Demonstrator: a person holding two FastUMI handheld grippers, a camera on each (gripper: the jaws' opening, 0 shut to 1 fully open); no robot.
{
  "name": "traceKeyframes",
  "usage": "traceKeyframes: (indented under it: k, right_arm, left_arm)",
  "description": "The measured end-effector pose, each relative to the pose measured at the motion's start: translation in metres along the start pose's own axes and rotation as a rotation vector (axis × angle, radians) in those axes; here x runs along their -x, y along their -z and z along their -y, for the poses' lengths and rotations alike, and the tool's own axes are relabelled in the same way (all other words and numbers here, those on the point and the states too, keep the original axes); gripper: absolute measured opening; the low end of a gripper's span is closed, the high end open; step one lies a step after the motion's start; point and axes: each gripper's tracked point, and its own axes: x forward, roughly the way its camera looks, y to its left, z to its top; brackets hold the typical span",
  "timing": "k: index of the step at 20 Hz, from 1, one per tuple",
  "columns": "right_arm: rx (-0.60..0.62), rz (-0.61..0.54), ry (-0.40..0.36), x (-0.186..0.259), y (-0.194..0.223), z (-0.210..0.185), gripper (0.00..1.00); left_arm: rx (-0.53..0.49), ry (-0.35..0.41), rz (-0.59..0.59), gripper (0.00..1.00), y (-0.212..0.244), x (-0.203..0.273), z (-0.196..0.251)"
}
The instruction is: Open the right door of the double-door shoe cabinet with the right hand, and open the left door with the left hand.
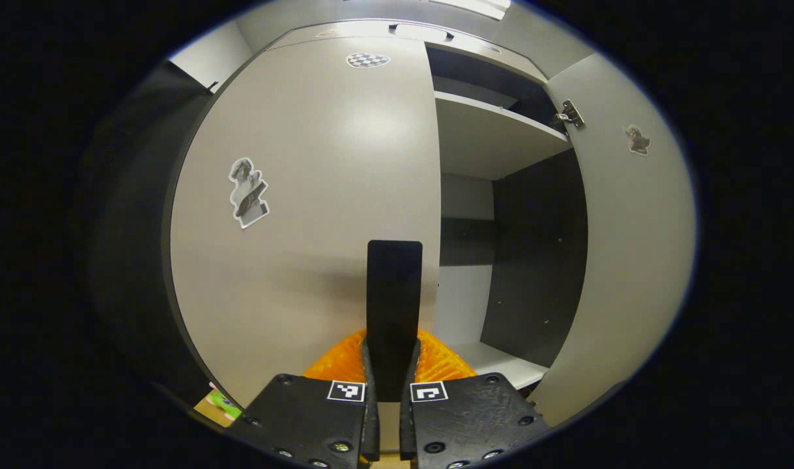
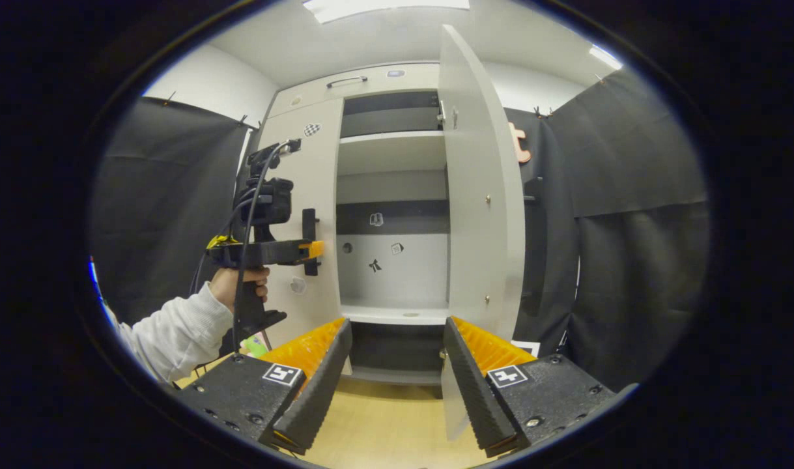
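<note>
Your left tool point(image 2: 309, 249) is pinched tight on the handle point(image 1: 394, 306) of the left door point(image 1: 318, 215), which sits closed. Right door point(image 2: 478, 195) is swung wide open, and your right tool point(image 2: 397, 384) hangs spread, gripping nothing.

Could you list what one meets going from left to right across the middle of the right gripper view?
Sleeve → left gripper on the handle → left door, closed → open shelves → right door, swung open.
</note>
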Motion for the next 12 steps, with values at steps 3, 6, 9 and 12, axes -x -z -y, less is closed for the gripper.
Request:
traceKeyframes:
  k: [3,6,9,12]
  right_arm:
    - [0.002,-0.002,-0.003,-0.002,0.000,-0.003,0.89]
    - [0.011,-0.004,0.013,0.000,0.002,0.000,0.89]
    - [0.000,-0.002,0.035,0.001,0.004,0.003,0.89]
    - [-0.014,0.000,0.034,0.002,0.004,-0.002,0.89]
  left_arm:
    - [0.005,0.014,0.008,0.08,-0.001,0.009,0.000]
    - [-0.002,0.016,0.018,0.08,-0.004,0.027,0.002]
    - [0.007,0.030,0.030,0.08,-0.006,0.045,-0.001]
    - [0.003,0.034,0.024,0.08,-0.006,0.060,-0.007]
